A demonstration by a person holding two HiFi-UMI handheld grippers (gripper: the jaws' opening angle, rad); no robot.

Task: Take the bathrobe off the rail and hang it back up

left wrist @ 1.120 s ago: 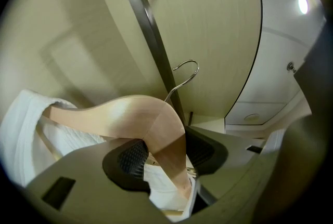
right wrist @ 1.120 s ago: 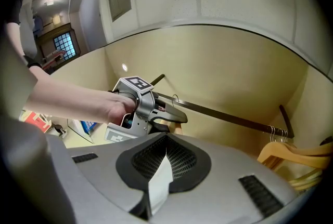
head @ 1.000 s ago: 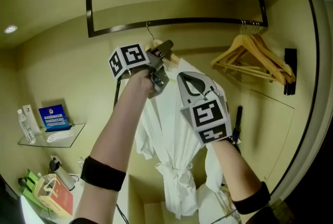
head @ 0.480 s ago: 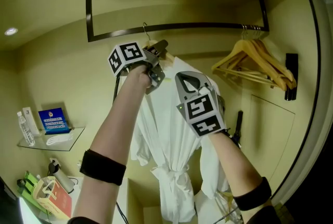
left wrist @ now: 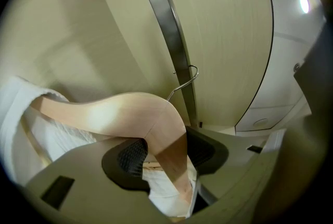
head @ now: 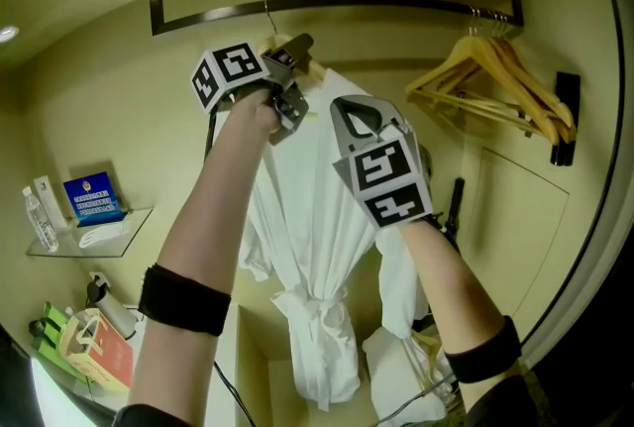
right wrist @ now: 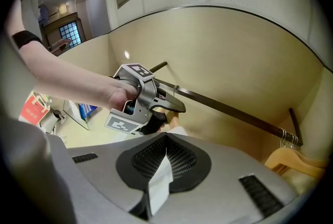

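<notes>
A white bathrobe (head: 317,247) hangs from a wooden hanger (left wrist: 119,114) just below the dark metal rail (head: 347,4). My left gripper (head: 295,58) is shut on the hanger's neck, with some white cloth caught under it. The wire hook (left wrist: 188,78) sits right against the rail (left wrist: 166,36); I cannot tell whether it rests on it. My right gripper (head: 359,113) is lower and to the right, shut on a fold of the robe's shoulder cloth (right wrist: 158,184). From the right gripper view I see the left gripper (right wrist: 143,98) under the rail (right wrist: 229,108).
Several spare wooden hangers (head: 495,83) hang at the rail's right end. A glass shelf (head: 79,242) on the left wall holds a bottle and a blue card. A red bag (head: 94,356) stands at the lower left. A dark bracket (head: 567,118) is on the right wall.
Both grippers, the hanger and the robe have shifted a little to the left along the rail. Both grips look the same.
</notes>
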